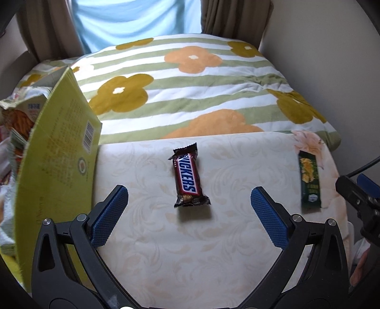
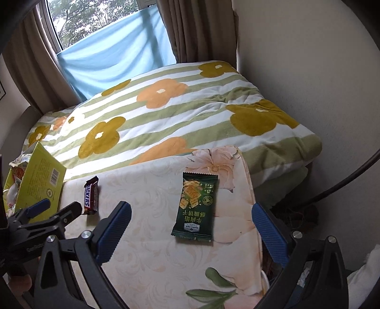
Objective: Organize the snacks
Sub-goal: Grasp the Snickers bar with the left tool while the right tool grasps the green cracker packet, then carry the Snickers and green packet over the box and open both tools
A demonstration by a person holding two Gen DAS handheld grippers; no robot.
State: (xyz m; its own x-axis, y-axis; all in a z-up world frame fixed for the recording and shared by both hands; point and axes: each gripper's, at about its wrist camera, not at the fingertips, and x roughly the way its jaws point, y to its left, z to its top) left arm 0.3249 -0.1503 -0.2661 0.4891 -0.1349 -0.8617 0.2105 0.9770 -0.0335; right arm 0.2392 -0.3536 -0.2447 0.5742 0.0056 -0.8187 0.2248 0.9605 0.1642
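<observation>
Snickers bar [image 1: 188, 176] lengthwise, away from camera

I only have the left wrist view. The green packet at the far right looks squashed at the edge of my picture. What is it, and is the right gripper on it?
Observer: The green snack packet lies flat on the cream cover, printed with crackers. The right gripper is open, its fingers either side of the packet, not gripping it.
Operator: Anything on that cover I miss?
Observer: A pink flower print under the packet and green leaves at the near corner.
Operator: What's beyond the blue cloth?
Observer: A window with trees outside.
Operator: And my own gripper?
Observer: The left gripper is beside the Snickers bar, in front of the yellow-green box.
</observation>
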